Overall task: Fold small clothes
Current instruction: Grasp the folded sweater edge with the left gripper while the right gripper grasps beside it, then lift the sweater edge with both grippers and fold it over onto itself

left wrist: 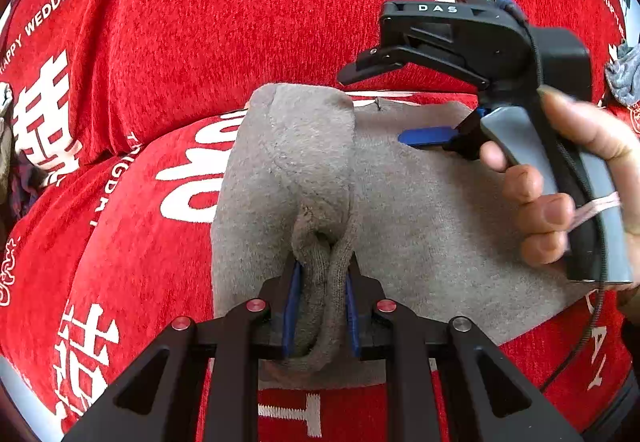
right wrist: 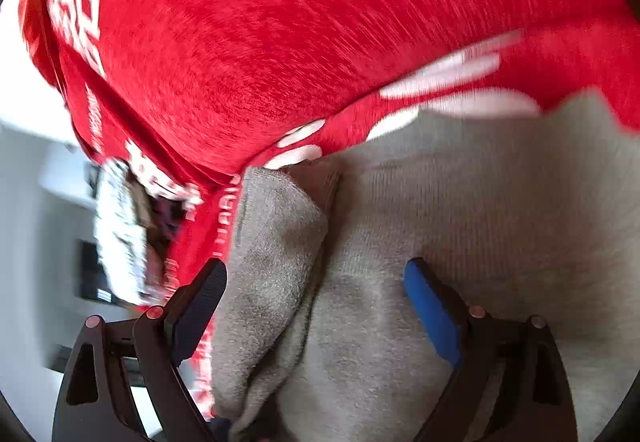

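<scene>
A bunched fold of the grey knitted garment is gripped by the left tool over the red printed cloth; the right tool, seemingly just above the garment, is held open.

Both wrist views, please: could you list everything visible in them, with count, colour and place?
Grey-beige knitted sock: one, lying on the red cloth, one end bunched and lifted toward the left wrist camera.
Red plush cloth with white lettering: one, covering the surface under the sock.
Small grey fabric bundle: one, at the far right edge of the cloth; what it is cannot be told.
Left gripper: black with blue pads, shut on the sock's bunched end.
Right gripper: black with blue pads, open, fingers straddling the sock.
Person's right hand: one, wrapped around the right gripper's grey handle.
</scene>
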`<state>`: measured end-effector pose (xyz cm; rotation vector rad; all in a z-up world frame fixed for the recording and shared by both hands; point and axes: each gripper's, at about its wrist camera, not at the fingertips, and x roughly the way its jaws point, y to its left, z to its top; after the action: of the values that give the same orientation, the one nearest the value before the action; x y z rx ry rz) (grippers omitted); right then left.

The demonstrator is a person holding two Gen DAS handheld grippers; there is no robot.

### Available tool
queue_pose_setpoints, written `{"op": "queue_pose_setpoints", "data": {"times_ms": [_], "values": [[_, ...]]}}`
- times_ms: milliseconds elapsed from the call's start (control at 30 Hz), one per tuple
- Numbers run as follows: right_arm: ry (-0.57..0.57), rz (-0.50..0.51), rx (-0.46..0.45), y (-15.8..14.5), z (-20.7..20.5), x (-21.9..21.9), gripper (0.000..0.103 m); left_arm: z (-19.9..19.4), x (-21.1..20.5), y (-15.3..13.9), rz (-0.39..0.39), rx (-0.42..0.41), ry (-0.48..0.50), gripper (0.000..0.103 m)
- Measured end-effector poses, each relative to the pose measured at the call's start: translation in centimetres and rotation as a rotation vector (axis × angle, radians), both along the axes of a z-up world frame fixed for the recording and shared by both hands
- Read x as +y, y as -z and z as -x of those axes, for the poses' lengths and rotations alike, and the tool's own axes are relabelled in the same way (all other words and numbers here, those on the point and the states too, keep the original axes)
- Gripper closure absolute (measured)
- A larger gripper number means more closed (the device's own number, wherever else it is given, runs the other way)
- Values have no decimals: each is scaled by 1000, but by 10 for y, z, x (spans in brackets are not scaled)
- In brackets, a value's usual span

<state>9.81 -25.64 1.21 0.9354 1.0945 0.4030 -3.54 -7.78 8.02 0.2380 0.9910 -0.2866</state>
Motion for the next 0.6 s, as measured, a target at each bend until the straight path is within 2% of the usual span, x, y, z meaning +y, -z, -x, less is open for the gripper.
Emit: {"op": "queue_pose_setpoints", "data": {"times_ms": [67, 200, 300, 333, 367, 400, 467, 600], "values": [[-6, -14, -13, 2, -5, 3, 11, 1, -3, 0, -12, -4, 3, 81], [-56, 49, -72, -11, -10, 22, 13, 1, -3, -1, -19, -1, -2, 81], [-129, 58, -21, -3, -18, 43, 16, 1, -6, 0, -38, -6, 5, 81], [-147, 62, -35, -4, -20, 50, 24, 2, -7, 0, -43, -7, 5, 81], [-173, 55, -47, -4, -22, 56, 44, 2, -7, 0, -43, -6, 3, 81], [-203, 65, -49, -4, -25, 64, 72, 2, -7, 0, -46, -6, 0, 81], [-219, 70, -64, -6, -27, 70, 78, 1, -8, 0, -60, -4, -4, 81], [-200, 51, -134, -22, -19, 61, 81, 3, -13, -3, -59, -4, 5, 81]]}}
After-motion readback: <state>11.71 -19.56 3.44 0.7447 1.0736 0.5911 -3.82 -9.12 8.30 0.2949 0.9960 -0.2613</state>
